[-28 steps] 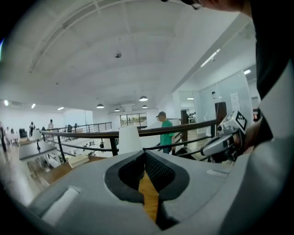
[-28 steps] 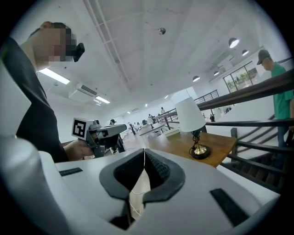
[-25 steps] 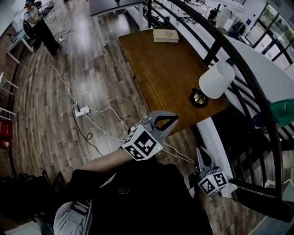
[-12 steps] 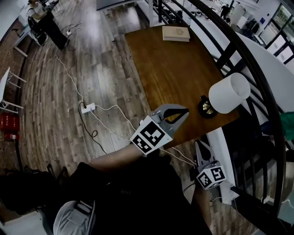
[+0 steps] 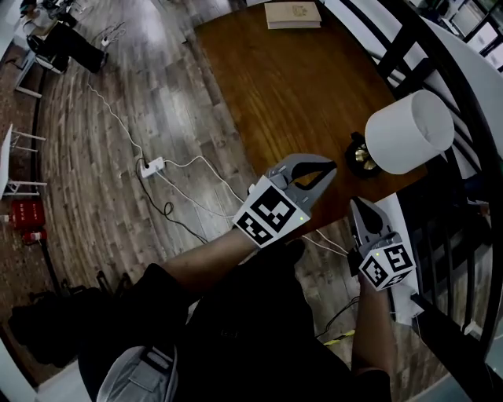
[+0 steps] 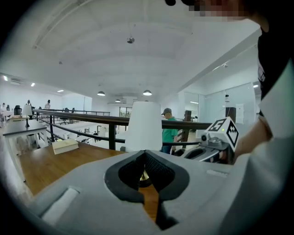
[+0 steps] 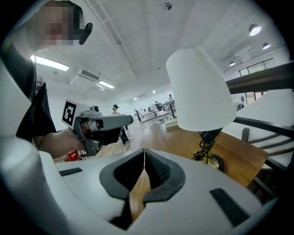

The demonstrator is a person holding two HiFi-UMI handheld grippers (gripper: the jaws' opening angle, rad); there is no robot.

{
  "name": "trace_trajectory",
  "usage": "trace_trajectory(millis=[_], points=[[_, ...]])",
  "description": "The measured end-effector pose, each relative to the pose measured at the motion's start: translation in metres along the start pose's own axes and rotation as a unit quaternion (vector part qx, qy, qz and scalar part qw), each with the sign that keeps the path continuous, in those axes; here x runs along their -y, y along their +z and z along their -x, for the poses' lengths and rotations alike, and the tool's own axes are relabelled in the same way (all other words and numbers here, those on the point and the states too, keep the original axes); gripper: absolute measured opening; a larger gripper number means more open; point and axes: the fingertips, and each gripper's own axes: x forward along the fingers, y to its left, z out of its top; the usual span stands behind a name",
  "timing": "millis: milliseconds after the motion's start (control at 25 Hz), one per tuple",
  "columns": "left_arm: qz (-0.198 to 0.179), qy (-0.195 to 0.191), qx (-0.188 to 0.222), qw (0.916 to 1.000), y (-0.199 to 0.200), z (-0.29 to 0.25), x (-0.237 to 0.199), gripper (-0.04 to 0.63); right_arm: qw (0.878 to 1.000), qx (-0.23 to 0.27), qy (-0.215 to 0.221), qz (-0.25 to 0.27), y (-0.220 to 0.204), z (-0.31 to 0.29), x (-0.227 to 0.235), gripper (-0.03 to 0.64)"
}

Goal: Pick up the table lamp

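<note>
The table lamp has a white drum shade [image 5: 409,132] and a dark base with a brass centre [image 5: 361,155]. It stands upright at the near right corner of the wooden table [image 5: 291,94]. My left gripper [image 5: 328,166] is shut and empty, its tips over the table's near edge, a little left of the lamp base. My right gripper [image 5: 355,202] is shut too, just short of the table edge below the base. In the left gripper view the shade [image 6: 144,126] rises straight ahead of the jaws. The right gripper view shows the shade [image 7: 200,89] and base [image 7: 213,160] ahead to the right.
A black railing [image 5: 440,71] runs close behind the lamp along the table's right side. A book [image 5: 292,14] lies at the table's far end. On the wooden floor to the left lie a power strip [image 5: 151,166] and cables. A person in green [image 6: 171,133] stands beyond the railing.
Both grippers have moved forward and down toward the table's near corner. The lamp now sits closer and larger in the head view. Both jaws stayed shut.
</note>
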Motion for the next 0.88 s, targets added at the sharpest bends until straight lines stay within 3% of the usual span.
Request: trace_trajectory(millis=[200, 560, 880], points=[[-0.005, -0.017, -0.011, 0.9998, -0.021, -0.018, 0.001, 0.008, 0.999, -0.009, -0.023, 0.033, -0.002, -0.011, 0.029, 0.015], [-0.008, -0.023, -0.008, 0.9997, -0.06, -0.066, -0.01, 0.008, 0.994, 0.04, -0.09, 0.052, -0.024, -0.04, 0.085, 0.015], [-0.013, -0.021, 0.003, 0.9997, -0.088, -0.108, -0.025, 0.008, 0.979, 0.086, -0.173, 0.073, -0.027, -0.052, 0.141, 0.041]])
